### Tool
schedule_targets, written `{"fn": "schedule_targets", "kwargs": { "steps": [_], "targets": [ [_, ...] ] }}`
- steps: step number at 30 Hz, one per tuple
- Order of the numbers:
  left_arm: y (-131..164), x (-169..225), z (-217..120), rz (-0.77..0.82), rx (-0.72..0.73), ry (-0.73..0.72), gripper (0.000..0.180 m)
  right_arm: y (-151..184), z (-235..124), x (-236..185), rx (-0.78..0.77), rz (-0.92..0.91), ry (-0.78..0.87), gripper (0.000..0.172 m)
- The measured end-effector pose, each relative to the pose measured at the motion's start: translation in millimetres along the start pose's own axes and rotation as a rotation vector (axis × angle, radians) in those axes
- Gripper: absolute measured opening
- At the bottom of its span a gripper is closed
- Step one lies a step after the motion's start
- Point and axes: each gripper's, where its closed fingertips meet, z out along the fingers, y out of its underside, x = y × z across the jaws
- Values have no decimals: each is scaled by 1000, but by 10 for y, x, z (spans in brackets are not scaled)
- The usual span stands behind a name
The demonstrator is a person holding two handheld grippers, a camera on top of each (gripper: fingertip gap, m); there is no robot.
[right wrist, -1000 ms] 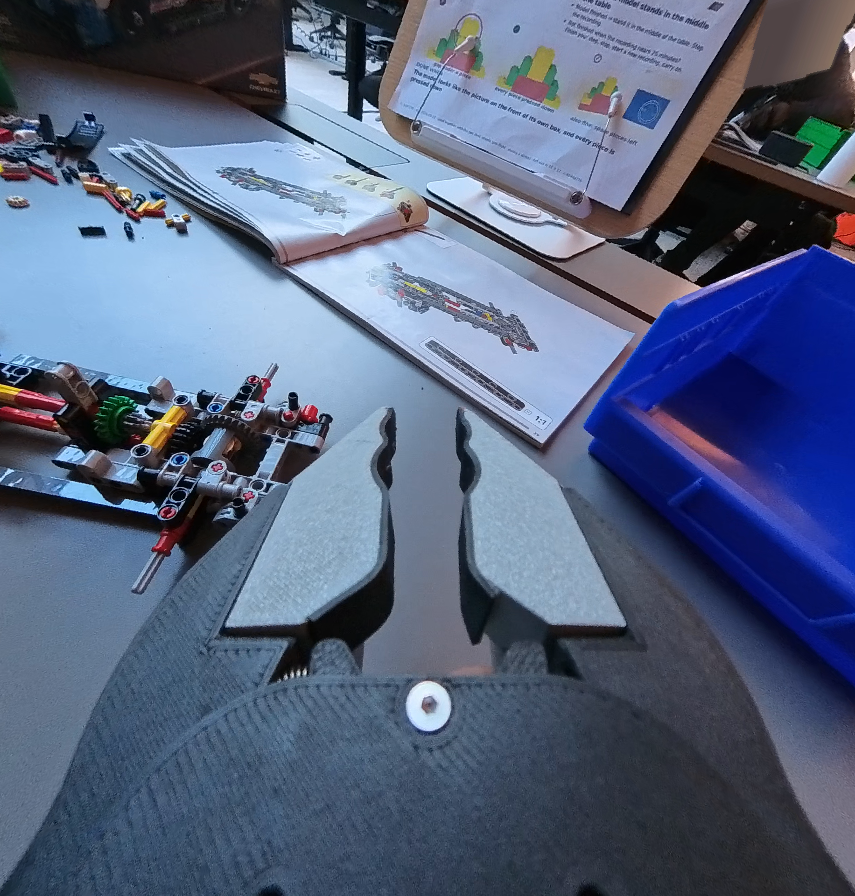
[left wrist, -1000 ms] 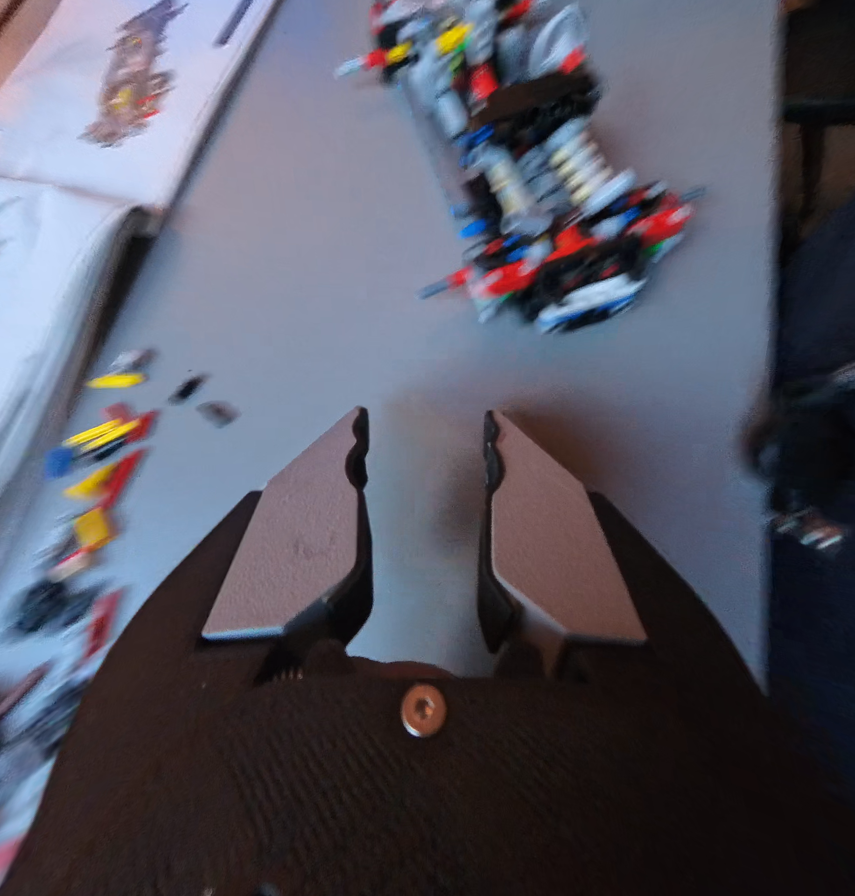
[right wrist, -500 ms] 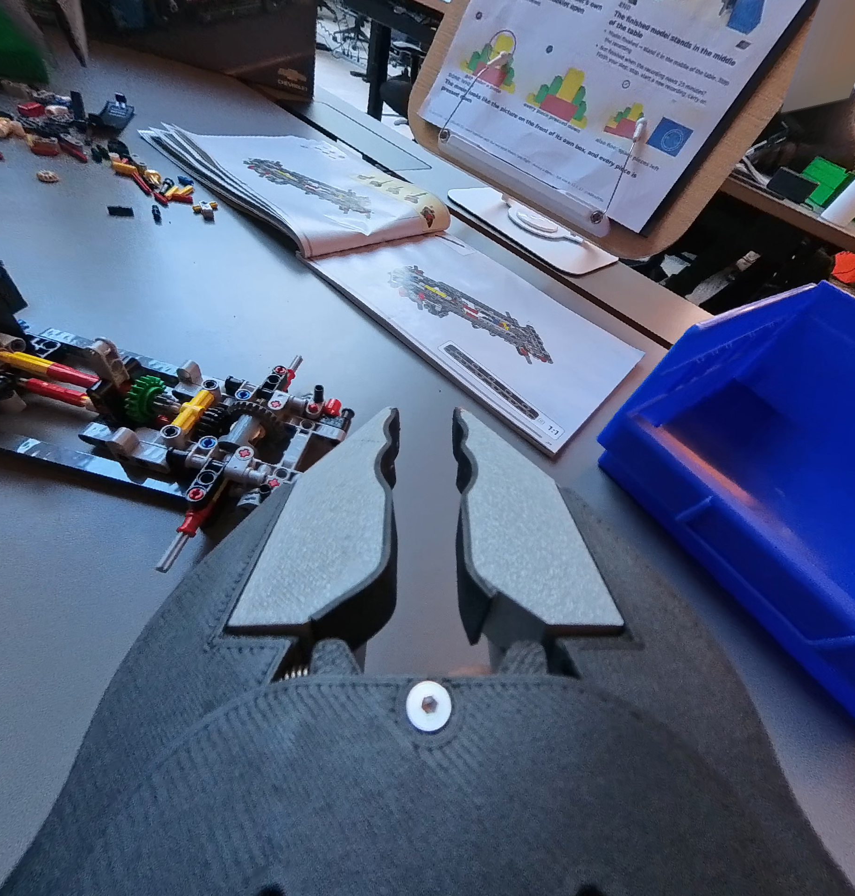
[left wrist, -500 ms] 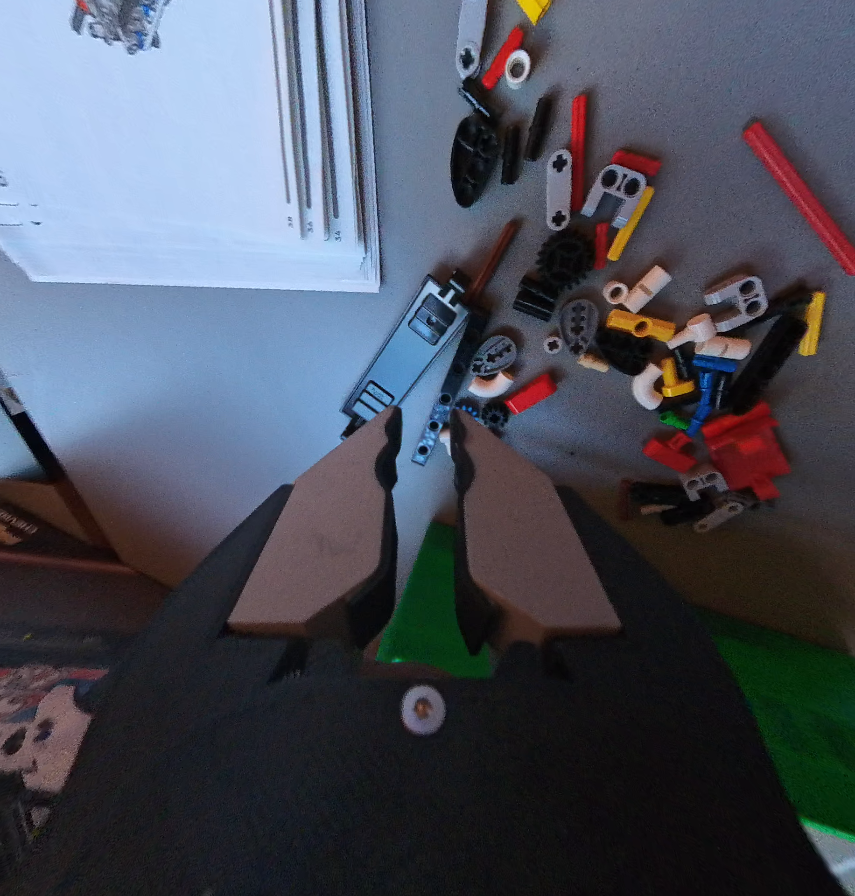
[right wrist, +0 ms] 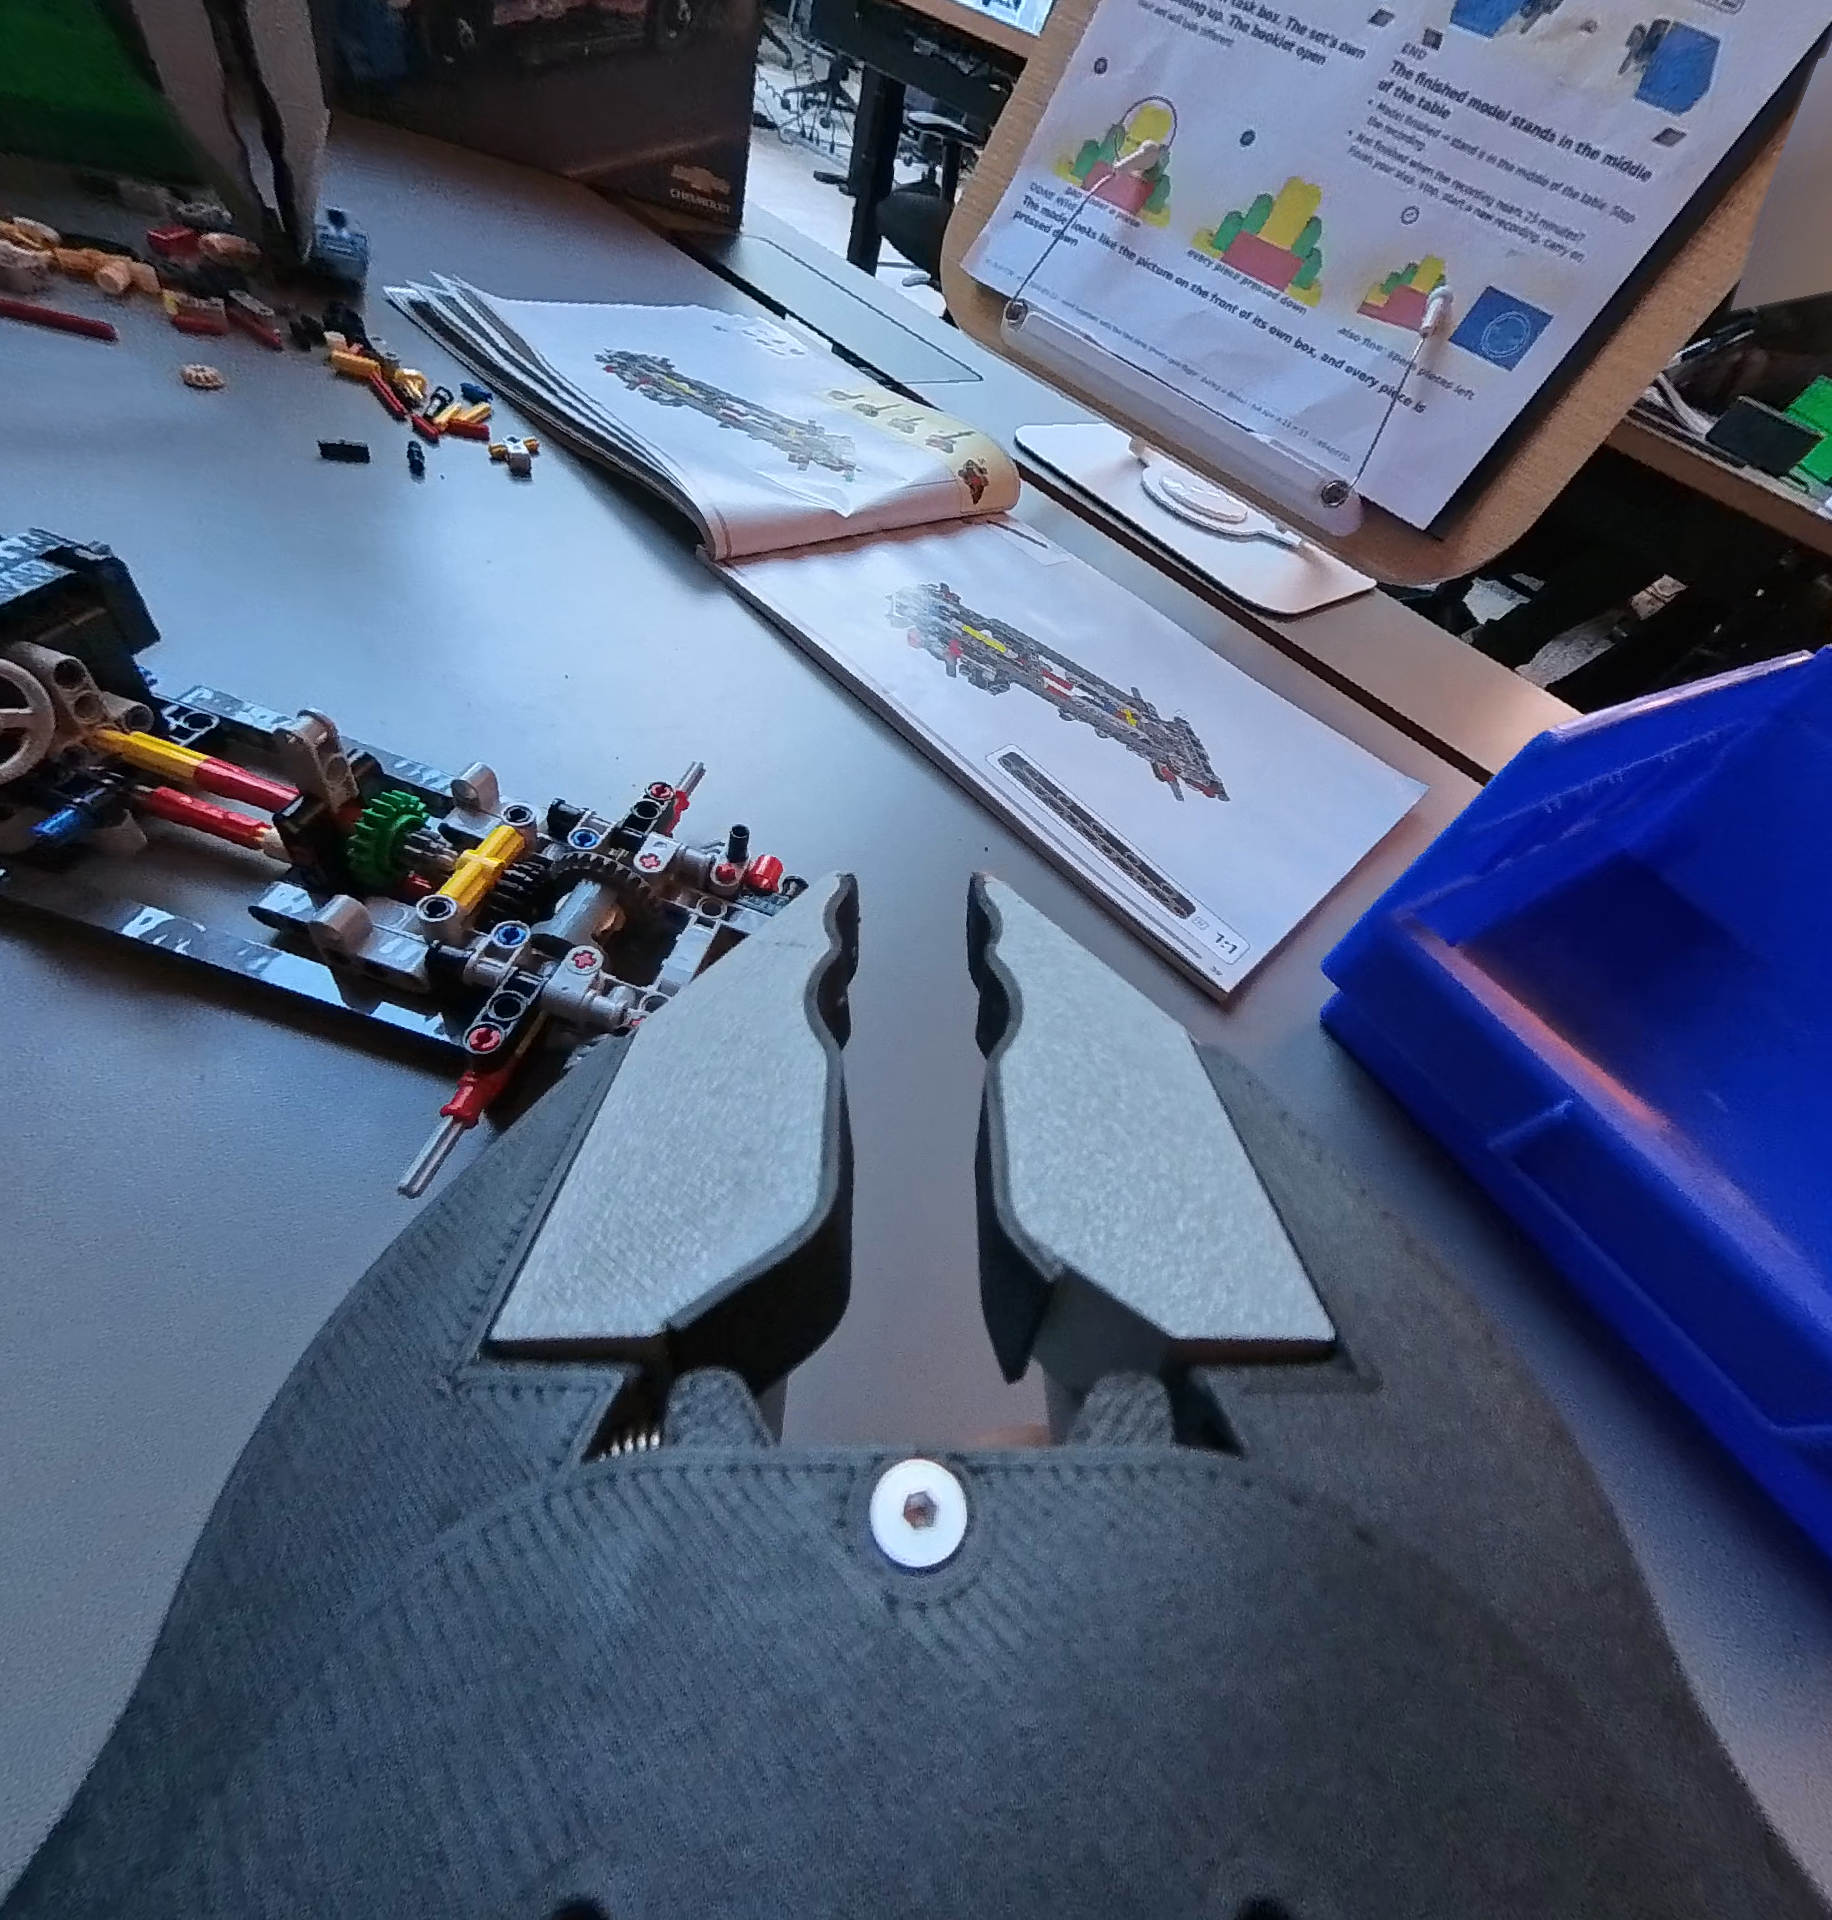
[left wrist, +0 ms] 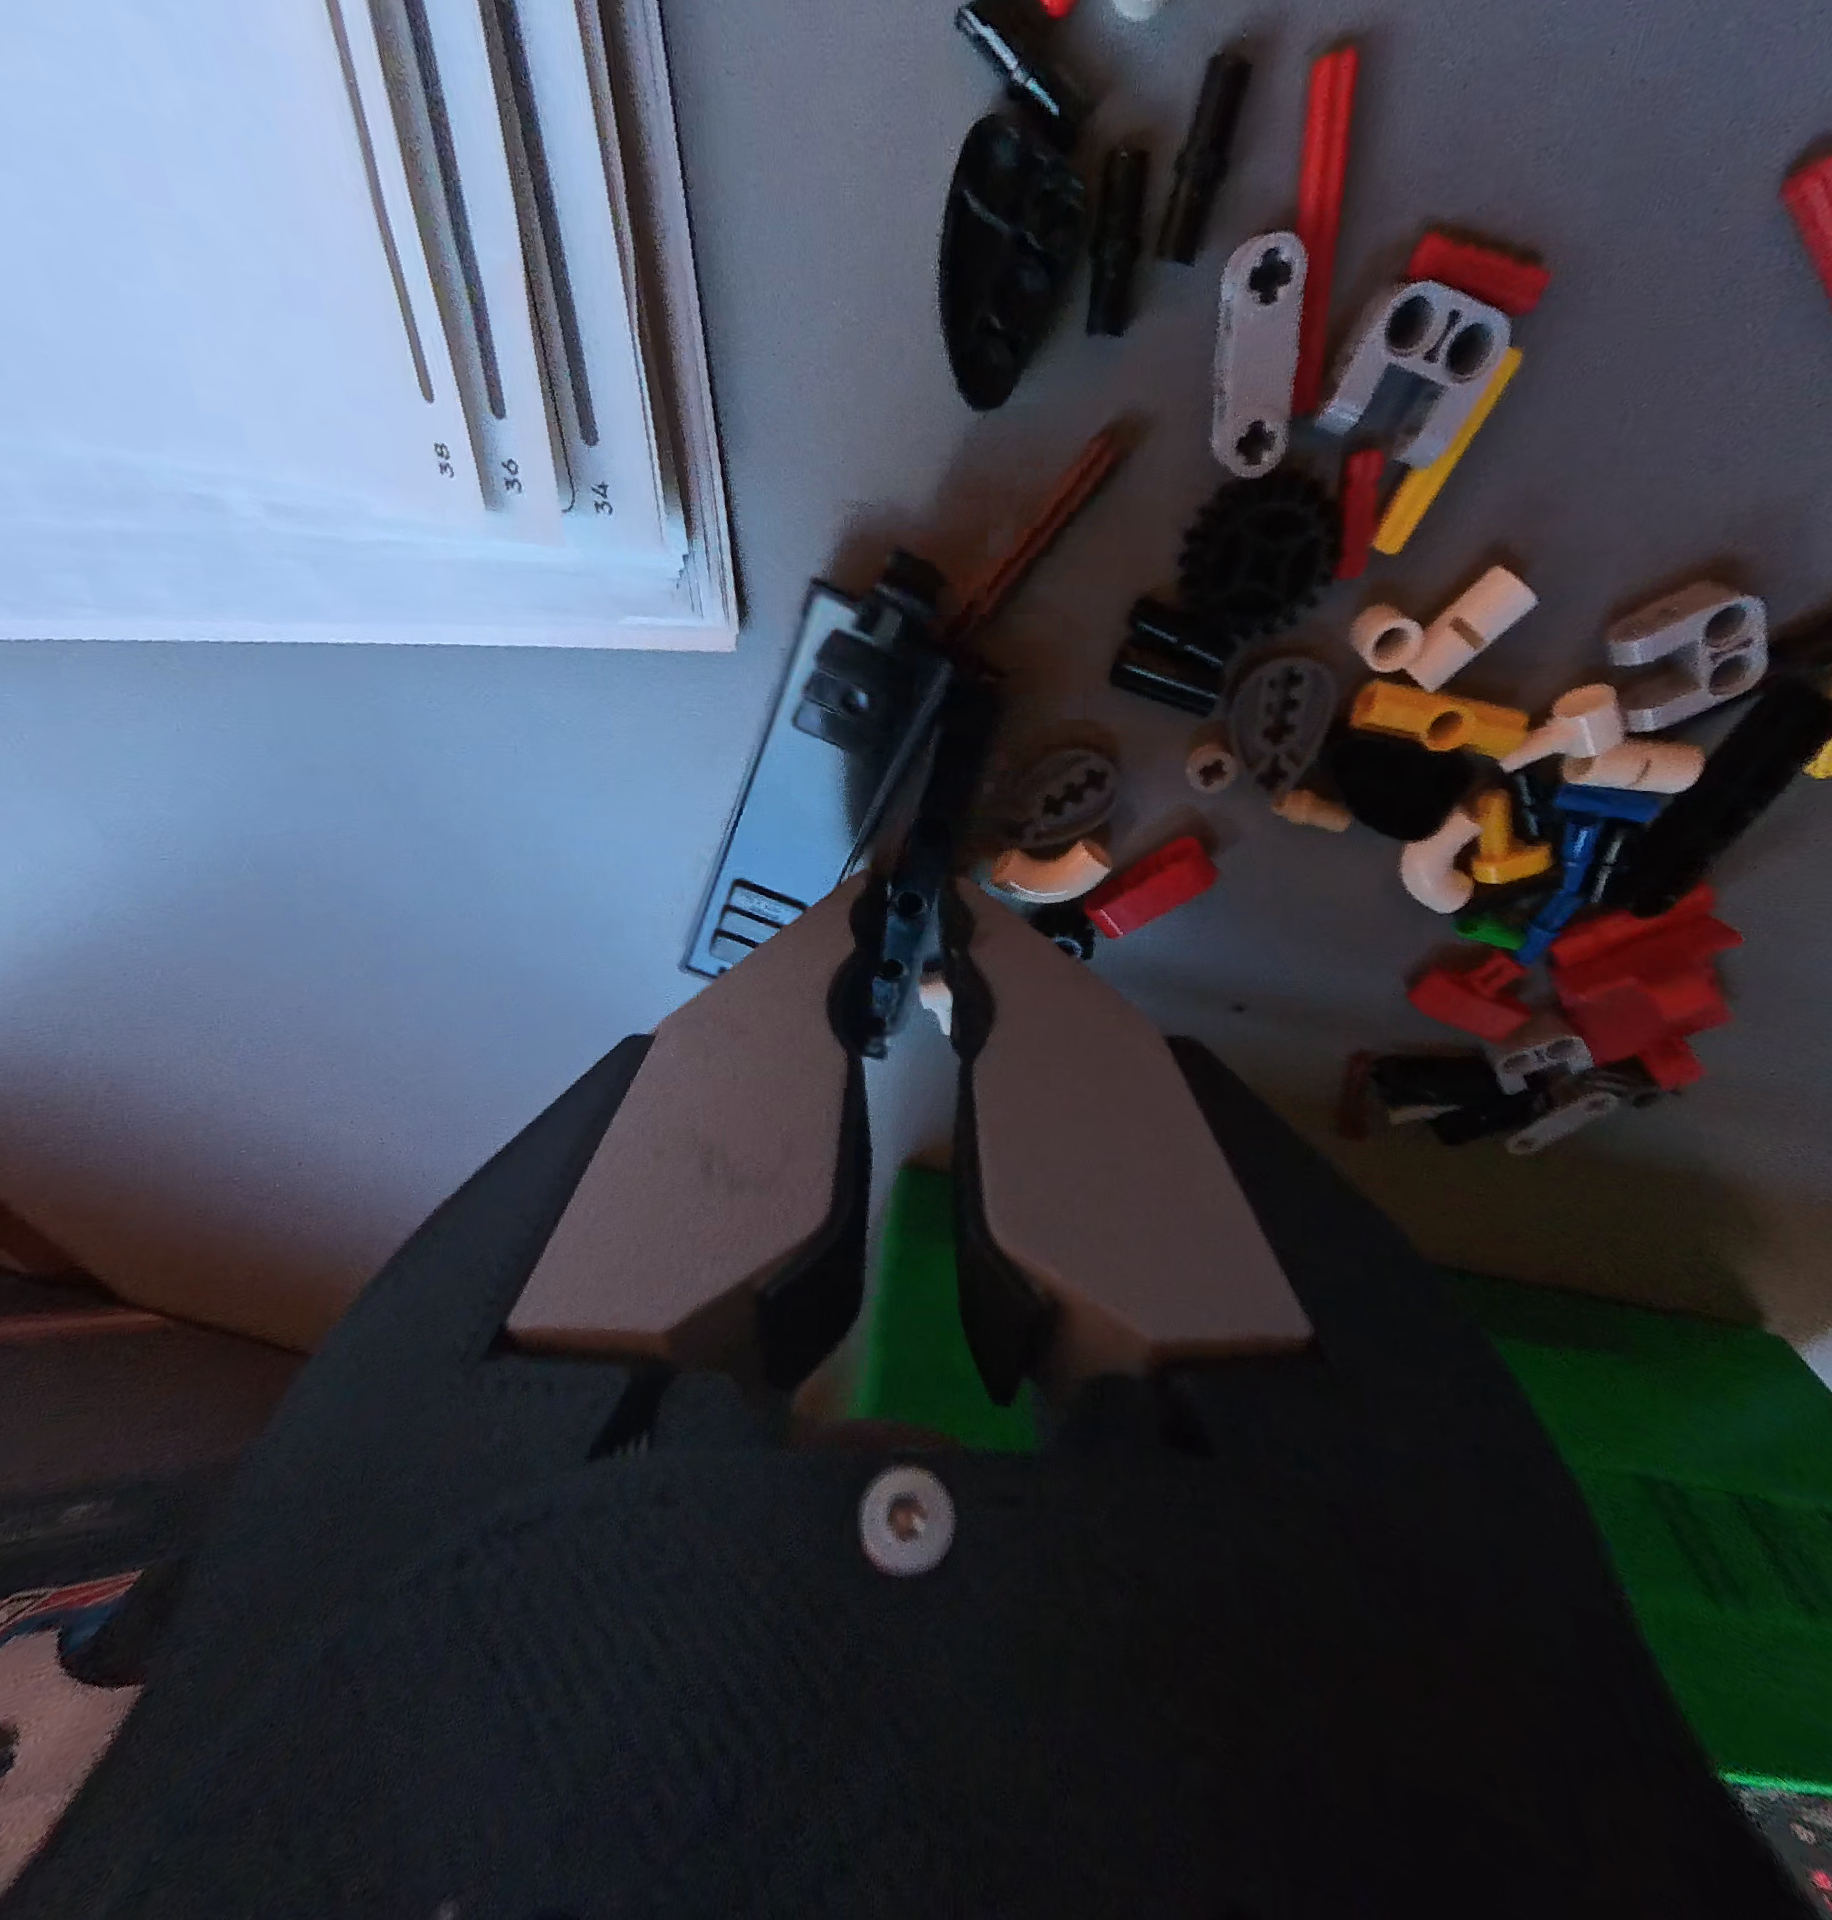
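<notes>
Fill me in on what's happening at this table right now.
A person works two handheld tongs over a grey table of building-toy parts. The left tongs are closed around a thin dark beam with holes at the edge of a loose pile of small parts, beside a stack of booklets. The right tongs are open and hold nothing, near a half-built chassis, an open instruction booklet and a blue bin.
</notes>
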Motion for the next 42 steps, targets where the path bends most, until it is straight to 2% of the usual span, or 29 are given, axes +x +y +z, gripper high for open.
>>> {"fn": "schedule_targets", "kwargs": {
  "steps": [5,9,11,14,17,21,23,27,31,34,36,39,42],
  "targets": [
    [51,-46,-100,-2,-21,-51,6,-5,-10,-7,3,-1,0,17],
    [-58,-137,-461,-33,68,-180,6,-3,-14,-40,0,-13,-8,16],
    [-283,-129,-715,-42,172,-251,6,-3,-14,-61,-1,-21,-16,16],
    [-944,135,-1082,-34,451,-261,5,6,-4,-84,-9,-33,-25,16],
    [-1644,590,-1234,-79,699,-104,5,14,3,-108,-15,-44,-33,16],
    [-2221,1057,-1051,-265,776,199,5,19,4,-137,-19,-56,-42,16],
    [-2396,1224,-968,-324,815,337,5,22,4,-154,-21,-63,-47,16],
    [-2353,1235,-514,-368,689,313,5,29,9,-199,-27,-81,-62,16],
    [-2339,1309,-381,-369,658,338,5,3,-4,-326,-11,-97,-128,19],
    [-2303,1312,-388,-387,652,363,6,-51,-30,-485,19,-88,-217,28],
    [-2271,1268,-416,-395,643,359,20,-57,-28,-514,18,-78,-237,30],
    [-2277,1028,-586,-381,661,249,25,-46,-16,-501,9,-73,-229,31],
    [-2449,608,-897,-361,731,72,26,-42,-10,-489,6,-69,-223,31]
  ]
}}
